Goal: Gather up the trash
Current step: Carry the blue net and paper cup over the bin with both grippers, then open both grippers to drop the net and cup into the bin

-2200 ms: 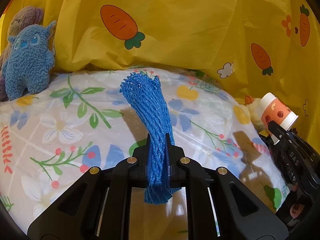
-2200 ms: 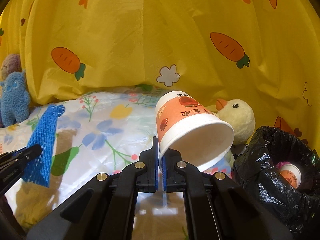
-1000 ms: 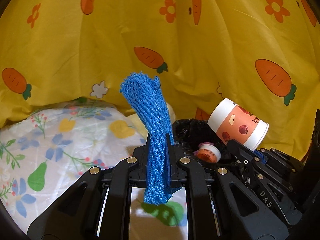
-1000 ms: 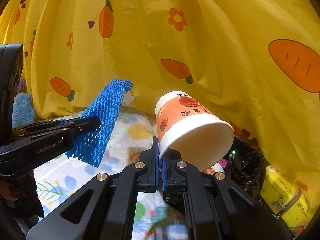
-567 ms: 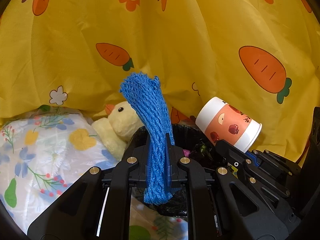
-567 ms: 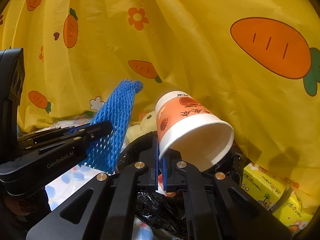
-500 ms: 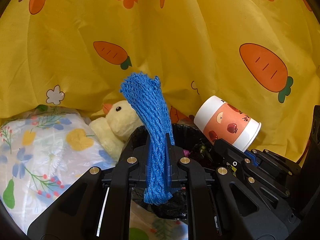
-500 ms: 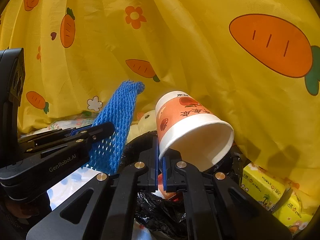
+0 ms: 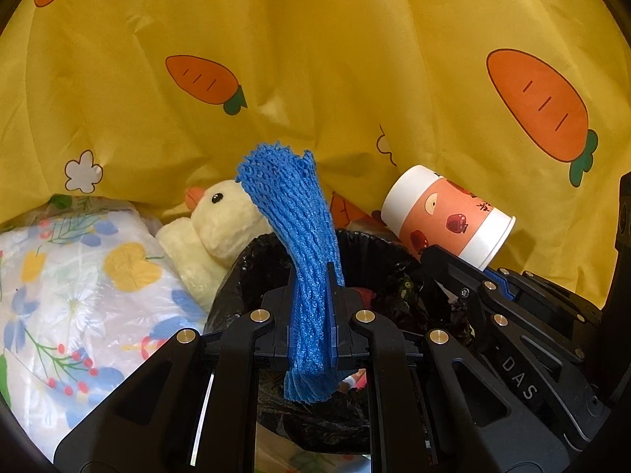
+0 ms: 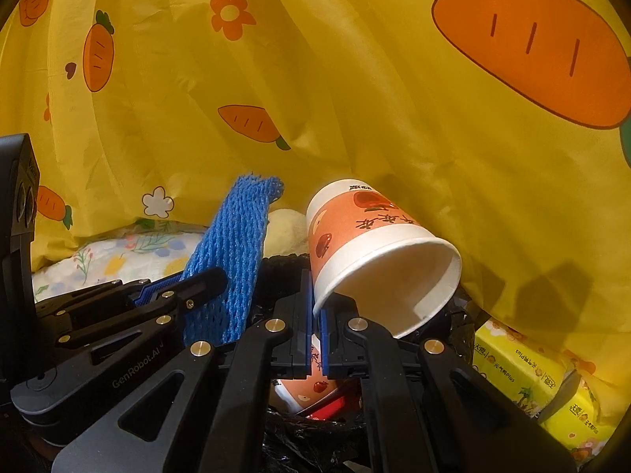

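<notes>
Far left I see a flowered sheet (image 9: 75,276) w/ a yellow duck toy (image 9: 221,228) leaning at its edge, just beside the black trash bag (image 9: 252,268). A yellow carrot-print curtain (image 9: 315,79) fills the background.

My left claw (image 9: 312,315) is clenched on a blue foam net (image 9: 292,236); the net stands up btwn the fingers, its top flaring above the bag's rim and its lower end hanging below the pads. From the right wrist cam the same net (image 10: 232,252) shows at left, pinched in the left claw (image 10: 205,280), over the bag's left side.

My right claw (image 10: 314,315) is grasping a paper cup (image 10: 370,252) by its rim, the cup tilted, open mouth toward the cam, bottom pointing away. It's held above the bag's opening (image 10: 307,437). Inside the bag I make out another cup (image 10: 303,388) and some red scrap.

Far right, yellow tissue packs (image 10: 528,374) lie beside the bag.
</notes>
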Demonstrator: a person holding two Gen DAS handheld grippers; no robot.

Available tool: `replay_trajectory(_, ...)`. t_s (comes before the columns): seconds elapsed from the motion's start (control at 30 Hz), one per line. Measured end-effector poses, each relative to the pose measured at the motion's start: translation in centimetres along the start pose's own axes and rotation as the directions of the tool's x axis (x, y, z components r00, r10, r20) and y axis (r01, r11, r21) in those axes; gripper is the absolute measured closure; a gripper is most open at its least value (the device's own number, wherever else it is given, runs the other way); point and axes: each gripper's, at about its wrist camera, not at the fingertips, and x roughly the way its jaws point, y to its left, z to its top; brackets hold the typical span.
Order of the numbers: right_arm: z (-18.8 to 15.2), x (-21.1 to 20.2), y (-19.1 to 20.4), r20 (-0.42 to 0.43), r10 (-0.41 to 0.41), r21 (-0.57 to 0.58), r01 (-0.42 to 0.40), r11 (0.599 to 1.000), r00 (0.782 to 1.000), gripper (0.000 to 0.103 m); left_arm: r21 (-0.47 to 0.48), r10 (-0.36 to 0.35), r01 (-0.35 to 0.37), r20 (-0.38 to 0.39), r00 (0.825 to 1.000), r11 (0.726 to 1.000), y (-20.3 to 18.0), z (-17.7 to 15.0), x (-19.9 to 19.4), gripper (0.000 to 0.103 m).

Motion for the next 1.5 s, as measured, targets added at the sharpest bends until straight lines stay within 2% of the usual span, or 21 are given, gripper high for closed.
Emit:
replay_trajectory(0.27,0.4,1.3,0.1,-0.009,-0.006,0.011,0.006,1.000,1.000,0.099,-0.020,-0.017,0.016,-0.023,1.000,1.000,0.4,-0.4,1.3,0.092)
replay_trajectory(0.33,0.5,1.5,0.0,-0.010,-0.010,0.016,0.011,1.000,1.000,0.099,-0.023,-0.034,0.034,-0.030,0.999,0.999,0.6,-0.4,1.7,0.089)
replay_trajectory(0.37,0.5,1.6,0.0,-0.010,-0.008,0.019,0.009,1.000,1.000,0.099,-0.022,-0.039,0.039,-0.029,0.999,0.999,0.7,-0.5,1.7,0.078)
replay_trajectory(0.4,0.5,1.6,-0.2,-0.009,-0.010,0.027,0.011,1.000,1.000,0.099,-0.022,-0.036,0.035,-0.025,0.999,0.999,0.8,-0.6,1.7,0.061)
replay_trajectory(0.5,0.6,1.7,-0.6,-0.010,-0.007,0.049,0.007,0.999,1.000,0.097,-0.043,-0.020,0.020,-0.007,1.000,0.999,1.6,-0.8,1.4,0.041)
replay_trajectory(0.63,0.6,1.8,-0.8,-0.012,0.000,0.060,0.001,0.998,1.000,0.097,-0.067,0.003,-0.003,0.009,1.000,0.998,2.3,-1.0,0.9,0.030)
replay_trajectory(0.7,0.7,1.8,-0.7,-0.011,0.004,0.057,-0.004,0.998,1.000,0.097,-0.076,0.034,-0.032,0.022,0.999,0.997,2.6,-1.1,0.5,0.018)
replay_trajectory(0.77,0.8,1.8,-0.6,-0.008,0.000,0.053,0.001,0.999,1.000,0.096,-0.093,0.062,-0.059,0.033,0.998,0.994,3.2,-1.3,0.0,0.014)
replay_trajectory(0.83,0.9,1.7,-0.8,-0.006,0.005,0.063,-0.005,0.998,1.000,0.084,-0.119,0.087,-0.082,0.039,0.995,0.990,3.9,-1.3,-0.4,0.011)
replay_trajectory(0.87,0.9,1.6,-0.8,-0.002,0.007,0.068,-0.007,0.998,1.000,0.068,-0.128,0.091,-0.085,0.039,0.995,0.988,4.2,-1.4,-0.7,0.010)
replay_trajectory(0.9,0.9,1.5,-0.7,0.004,0.005,0.067,-0.005,0.998,1.000,0.058,-0.136,0.097,-0.090,0.040,0.994,0.987,4.5,-1.4,-0.9,0.009)
replay_trajectory(1.0,0.9,1.1,-0.6,0.000,0.012,0.068,-0.012,0.998,1.000,0.054,-0.134,0.121,-0.114,0.047,0.992,0.984,4.8,-1.6,-1.6,0.007)
replay_trajectory(1.03,0.9,0.9,-0.5,0.003,0.013,0.068,-0.013,0.998,1.000,0.051,-0.128,0.132,-0.125,0.051,0.990,0.984,4.7,-1.6,-1.9,0.007)
replay_trajectory(1.1,0.9,0.5,-0.5,0.009,0.004,0.067,-0.004,0.998,1.000,0.036,-0.114,0.144,-0.138,0.052,0.988,0.984,4.7,-1.8,-2.4,0.006)
replay_trajectory(1.2,0.8,-0.3,-0.5,0.012,-0.003,0.071,0.002,0.998,1.000,0.033,-0.105,0.178,-0.172,0.060,0.982,0.980,4.7,-2.0,-3.2,0.006)
replay_trajectory(1.3,0.4,-1.5,-0.3,0.037,-0.033,0.062,0.031,0.998,0.999,0.022,-0.108,0.206,-0.198,0.075,0.976,0.974,4.9,-2.5,-4.4,0.006)
replay_trajectory(1.33,0.2,-2.0,-0.2,0.047,-0.046,0.060,0.043,0.997,0.998,0.018,-0.109,0.217,-0.208,0.081,0.973,0.972,5.0,-2.6,-4.8,0.006)
replay_trajectory(1.43,-0.5,-3.1,0.4,0.056,-0.068,0.053,0.065,0.997,0.996,0.014,-0.108,0.264,-0.253,0.101,0.959,0.962,5.1,-3.1,-6.2,0.006)
replay_trajectory(1.5,-1.1,-3.7,0.9,0.060,-0.096,0.050,0.093,0.994,0.994,0.005,-0.105,0.295,-0.285,0.107,0.949,0.953,5.2,-3.5,-7.2,0.006)
